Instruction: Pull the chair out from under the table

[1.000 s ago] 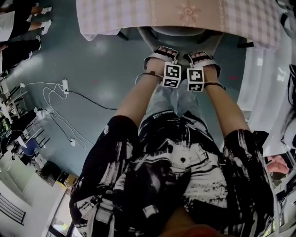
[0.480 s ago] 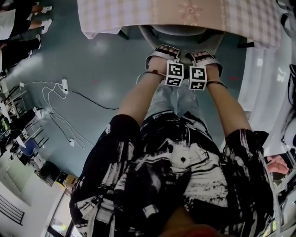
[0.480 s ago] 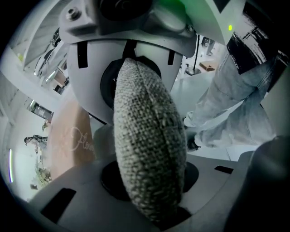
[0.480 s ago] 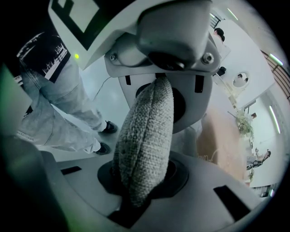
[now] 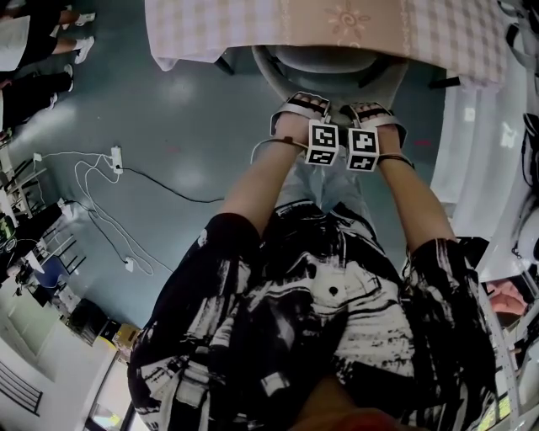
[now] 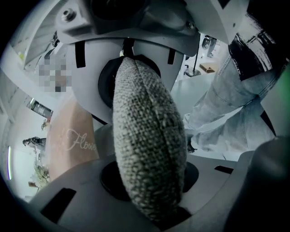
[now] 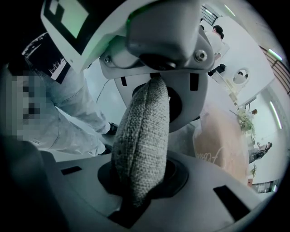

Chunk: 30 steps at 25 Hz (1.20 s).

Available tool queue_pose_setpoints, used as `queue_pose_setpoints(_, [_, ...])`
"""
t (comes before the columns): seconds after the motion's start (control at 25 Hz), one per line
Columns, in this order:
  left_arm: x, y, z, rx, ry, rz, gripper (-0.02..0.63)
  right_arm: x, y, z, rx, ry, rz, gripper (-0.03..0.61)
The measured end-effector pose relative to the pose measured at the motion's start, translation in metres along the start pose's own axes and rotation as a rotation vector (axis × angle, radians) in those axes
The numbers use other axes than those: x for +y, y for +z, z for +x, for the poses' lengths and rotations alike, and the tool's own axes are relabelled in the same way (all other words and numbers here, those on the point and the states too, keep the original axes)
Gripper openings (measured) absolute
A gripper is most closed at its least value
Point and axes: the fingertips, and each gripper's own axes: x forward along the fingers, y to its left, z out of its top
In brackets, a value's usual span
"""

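A grey chair [image 5: 330, 64] stands half under a table covered by a pink checked cloth [image 5: 337, 23]. Its curved backrest faces me. In the head view my left gripper [image 5: 301, 104] and right gripper [image 5: 371, 111] sit side by side on the top edge of the backrest, both pointing steeply down. In the left gripper view the padded grey woven backrest edge [image 6: 152, 163] is pinched between the jaws of the left gripper [image 6: 149, 131]. The right gripper [image 7: 147, 133] clamps the same woven edge [image 7: 136, 149] in its own view.
A power strip [image 5: 117, 156] and white cables [image 5: 93, 198] lie on the blue-grey floor at left. Other people's legs [image 5: 38, 50] show at the top left. A white drape [image 5: 472, 143] hangs at right. My own legs [image 5: 324, 189] stand right behind the chair.
Both grippers have drifted slightly toward me with the backrest in them. A little more of the chair seat shows from under the tablecloth.
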Motion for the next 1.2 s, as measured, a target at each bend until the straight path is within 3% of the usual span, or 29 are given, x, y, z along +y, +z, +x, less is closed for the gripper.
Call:
queue_pose_setpoints(0.52, [-0.053, 0.017, -0.014, -0.014, -0.004, 0.021, 0.109, 0.053, 0.018, -0.012, 0.015, 0.002, 0.043, 0.051])
queue_pose_setpoints(1.2, [-0.157, 0.079, -0.033, -0.008, -0.009, 0.0, 0.109, 0.17, 0.025, -0.042, 0.01, 0.022, 0.07, 0.051])
